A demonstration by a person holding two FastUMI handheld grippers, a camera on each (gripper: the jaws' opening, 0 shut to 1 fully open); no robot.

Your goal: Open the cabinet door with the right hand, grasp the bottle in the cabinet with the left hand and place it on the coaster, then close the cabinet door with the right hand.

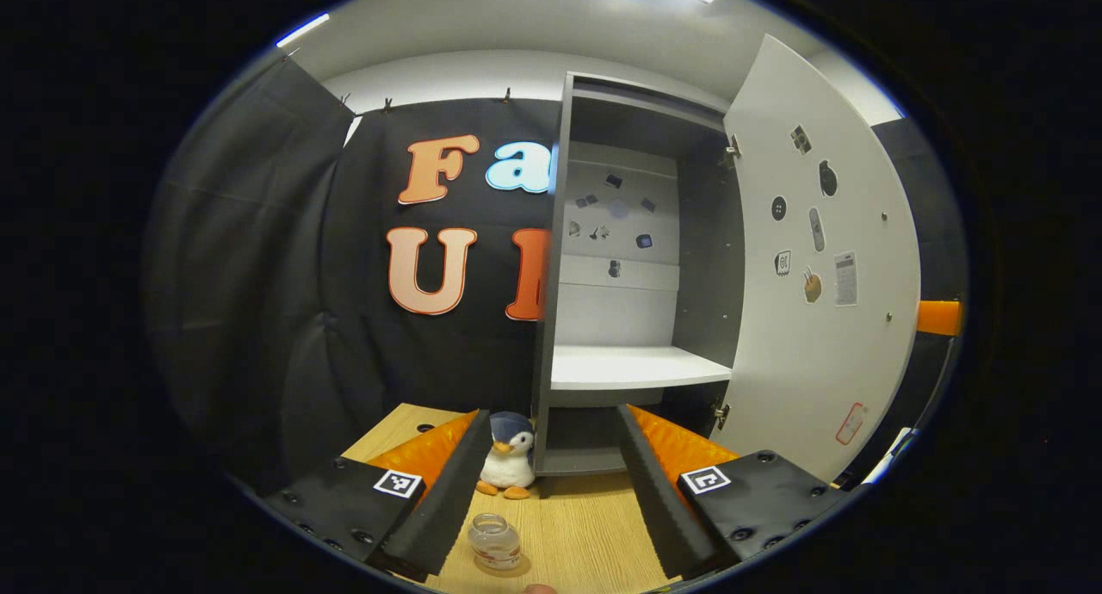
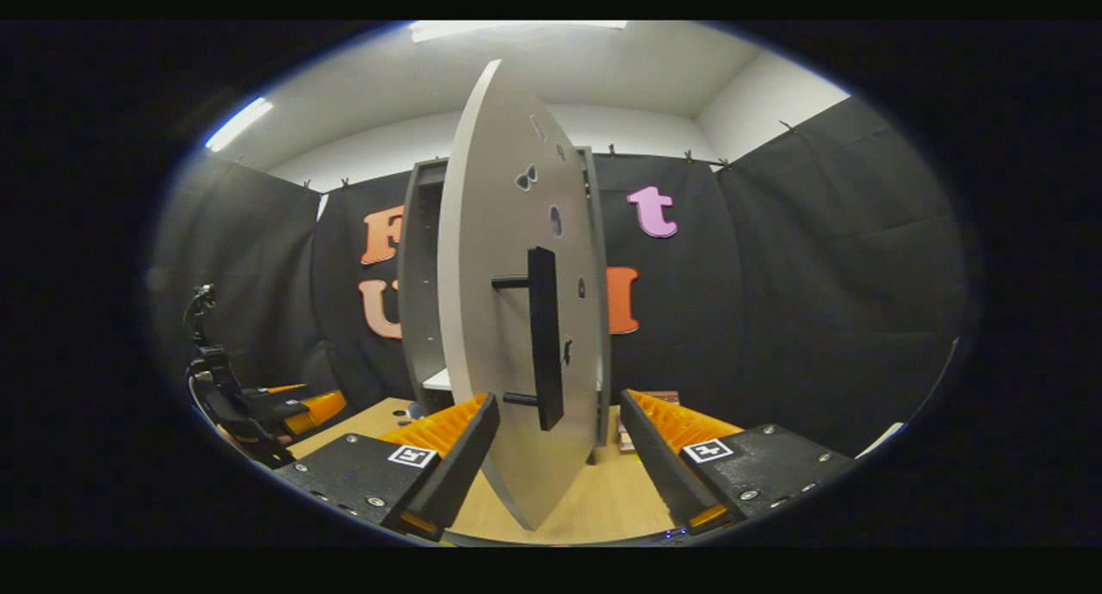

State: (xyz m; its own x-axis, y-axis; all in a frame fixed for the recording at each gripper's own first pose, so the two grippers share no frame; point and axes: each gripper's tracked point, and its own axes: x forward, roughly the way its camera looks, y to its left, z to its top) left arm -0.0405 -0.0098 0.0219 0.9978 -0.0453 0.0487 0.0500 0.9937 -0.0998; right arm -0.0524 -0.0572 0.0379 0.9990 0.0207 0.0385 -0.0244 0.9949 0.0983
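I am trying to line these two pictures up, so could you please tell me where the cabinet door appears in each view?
Left gripper view: the cabinet door stands open at right, inner face showing, beside the cabinet.
Right gripper view: the door stands nearly edge-on at centre, its handle between the open fingers.
Shared landmark: the cabinet's white shelf.

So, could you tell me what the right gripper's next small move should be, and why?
Probably ease the right gripper forward and close it on the door's black handle. The bottle already stands on the table between the open left gripper's fingers, the cabinet shelf is bare, and the door is swung wide.
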